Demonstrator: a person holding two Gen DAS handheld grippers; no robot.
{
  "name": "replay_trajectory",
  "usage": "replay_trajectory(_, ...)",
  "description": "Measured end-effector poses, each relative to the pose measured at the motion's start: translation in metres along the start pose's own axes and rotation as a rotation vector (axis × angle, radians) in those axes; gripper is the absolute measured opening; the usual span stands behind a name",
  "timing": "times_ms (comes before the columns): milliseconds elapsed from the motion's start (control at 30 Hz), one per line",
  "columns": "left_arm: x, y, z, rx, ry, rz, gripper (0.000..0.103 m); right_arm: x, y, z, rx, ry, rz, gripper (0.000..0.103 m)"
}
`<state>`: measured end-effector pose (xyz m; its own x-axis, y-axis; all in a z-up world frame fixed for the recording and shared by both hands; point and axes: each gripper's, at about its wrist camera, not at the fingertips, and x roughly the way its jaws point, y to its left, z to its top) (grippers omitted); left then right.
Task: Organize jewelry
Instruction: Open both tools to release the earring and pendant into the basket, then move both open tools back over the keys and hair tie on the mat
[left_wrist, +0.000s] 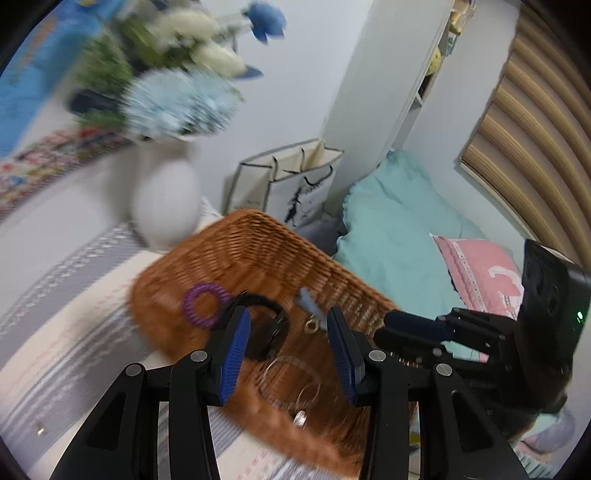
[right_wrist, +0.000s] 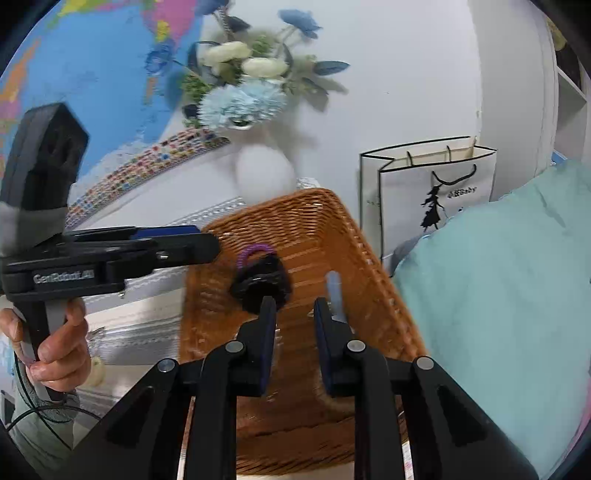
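A brown wicker basket (left_wrist: 236, 243) lies on the table and holds a purple spiral hair tie (left_wrist: 203, 304), a black hair tie (left_wrist: 267, 332), a light blue clip (left_wrist: 306, 299), a small gold piece (left_wrist: 312, 325) and clear bangles (left_wrist: 291, 380). My left gripper (left_wrist: 288, 317) hovers open over the basket, nothing between its blue pads. My right gripper (right_wrist: 294, 304) is open by a narrow gap above the basket (right_wrist: 306, 206), empty, with the black hair tie (right_wrist: 262, 284) just past its left fingertip and the blue clip (right_wrist: 334, 291) past its right one. The purple tie (right_wrist: 255, 253) lies beyond.
A white vase of flowers (right_wrist: 264, 173) stands behind the basket, a white paper bag (right_wrist: 424, 192) to its right. Teal bedding (right_wrist: 498, 277) and a pink pillow (left_wrist: 480, 269) lie on the right. A small metal piece (left_wrist: 38, 430) lies on the tablecloth. A hand (right_wrist: 55, 350) holds the left gripper's handle.
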<state>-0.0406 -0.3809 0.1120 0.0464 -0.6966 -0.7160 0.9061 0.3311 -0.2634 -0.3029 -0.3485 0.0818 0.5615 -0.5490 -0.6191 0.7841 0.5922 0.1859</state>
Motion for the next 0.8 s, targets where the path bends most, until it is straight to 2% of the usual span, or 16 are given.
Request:
replay_trajectory(133, -0.058, 0.012, -0.016, -0.021, -0.067, 0.059, 0.044, -0.010, 0.031, 0.002, -0.054, 0.000, 0.032, 0.024)
replay_trajectory(300, -0.139, 0.036, -0.046, -0.069, -0.155, 0.136, 0.045, -0.024, 0.082, 0.003, -0.109, -0.010, 0.114, 0.025)
replay_trajectory(400, -0.184, 0.052, -0.076, -0.087, -0.208, 0.236, 0.050, -0.028, 0.115, 0.000, -0.170, -0.014, 0.133, 0.030)
replay_trajectory(500, -0.222, 0.071, -0.106, -0.124, -0.256, 0.313, 0.052, -0.031, 0.148, -0.001, -0.222, -0.012, 0.163, 0.030)
replay_trajectory(633, -0.257, 0.107, -0.147, -0.205, -0.298, 0.369, 0.052, -0.025, 0.191, -0.004, -0.266, 0.009, 0.217, 0.030)
replay_trajectory(800, -0.266, 0.157, -0.190, -0.302, -0.266, 0.398, 0.052, -0.008, 0.232, -0.015, -0.319, 0.050, 0.247, 0.030)
